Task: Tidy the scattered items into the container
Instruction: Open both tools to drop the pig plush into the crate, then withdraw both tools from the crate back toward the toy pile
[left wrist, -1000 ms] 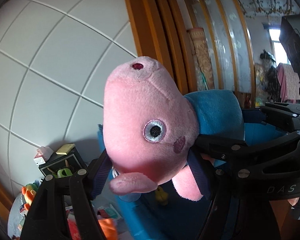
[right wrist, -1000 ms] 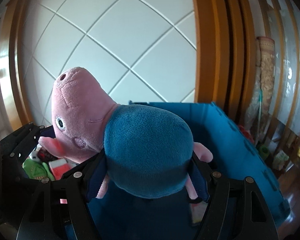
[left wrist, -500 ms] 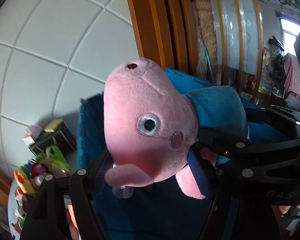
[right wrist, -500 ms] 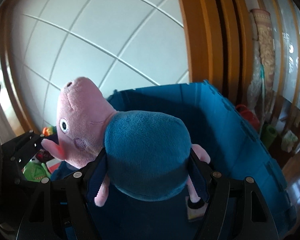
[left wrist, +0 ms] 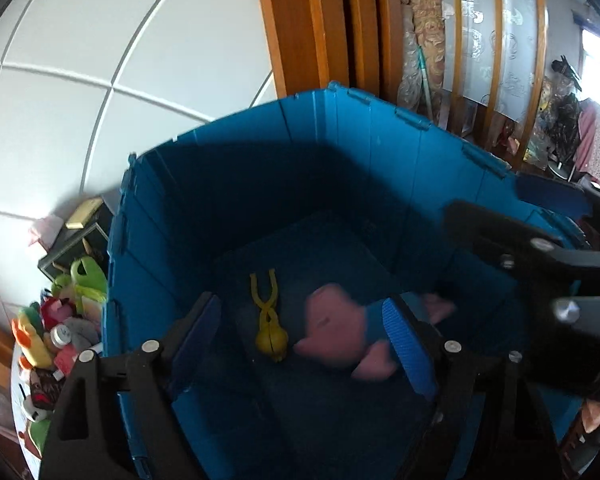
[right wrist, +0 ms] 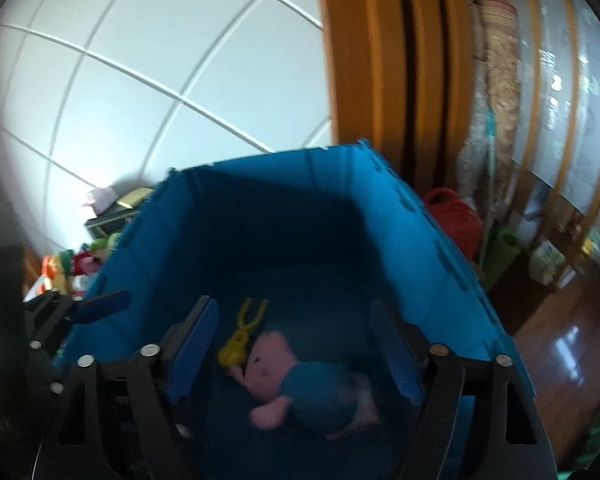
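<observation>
A pink pig plush in a blue shirt (left wrist: pixel 340 340) (right wrist: pixel 296 384) shows blurred low inside the blue crate (left wrist: pixel 260 184) (right wrist: pixel 412 240), free of both grippers. Beside it on the crate floor lies a yellow clamp toy (left wrist: pixel 270 320) (right wrist: pixel 240 336). My left gripper (left wrist: pixel 304 340) hangs over the crate with its jaws opening and no pad touching the plush. My right gripper (right wrist: pixel 296 352) is over the crate too, its jaws opening wide around empty air. The right gripper's black frame (left wrist: pixel 548 256) shows at the right of the left wrist view.
A heap of small toys (left wrist: pixel 56 328) (right wrist: pixel 72 260) and a dark box (left wrist: pixel 76 240) lie left of the crate by the white tiled wall. A red item (right wrist: pixel 456 220) and green item (right wrist: pixel 500 252) stand right of it, near wooden door frames (right wrist: pixel 380 60).
Both grippers held the pig plush above the crate; now both have let go, their jaws spread wider, and the plush has dropped into the crate. Both views have tilted downward.
</observation>
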Action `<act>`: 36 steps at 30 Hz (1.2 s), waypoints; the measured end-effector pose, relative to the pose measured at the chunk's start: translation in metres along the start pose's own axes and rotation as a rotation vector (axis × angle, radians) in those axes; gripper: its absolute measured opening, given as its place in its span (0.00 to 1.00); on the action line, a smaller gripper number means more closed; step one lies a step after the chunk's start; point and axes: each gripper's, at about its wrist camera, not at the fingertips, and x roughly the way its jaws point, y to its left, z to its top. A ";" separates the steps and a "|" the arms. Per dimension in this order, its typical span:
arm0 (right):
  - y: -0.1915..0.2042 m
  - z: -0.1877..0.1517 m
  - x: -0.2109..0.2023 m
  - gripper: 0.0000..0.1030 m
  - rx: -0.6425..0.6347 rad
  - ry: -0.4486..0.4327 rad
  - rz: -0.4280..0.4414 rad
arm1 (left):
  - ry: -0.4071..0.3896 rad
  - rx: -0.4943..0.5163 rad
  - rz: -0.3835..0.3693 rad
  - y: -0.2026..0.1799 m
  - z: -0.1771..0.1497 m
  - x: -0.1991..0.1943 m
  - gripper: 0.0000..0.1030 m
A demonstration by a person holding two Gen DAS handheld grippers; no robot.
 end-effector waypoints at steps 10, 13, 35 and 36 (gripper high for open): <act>-0.043 -0.021 0.017 0.85 0.200 0.070 0.010 | 0.064 -0.169 -0.068 0.029 -0.006 0.017 0.81; -0.042 -0.022 0.020 0.85 0.189 0.084 -0.002 | 0.059 -0.162 -0.076 0.027 -0.008 0.017 0.86; 0.000 -0.026 -0.008 1.00 0.143 -0.029 0.034 | -0.275 -0.181 0.049 0.071 -0.048 -0.122 0.88; 0.012 -0.025 -0.012 1.00 0.122 -0.039 0.045 | -0.287 -0.197 0.075 0.080 -0.055 -0.129 0.92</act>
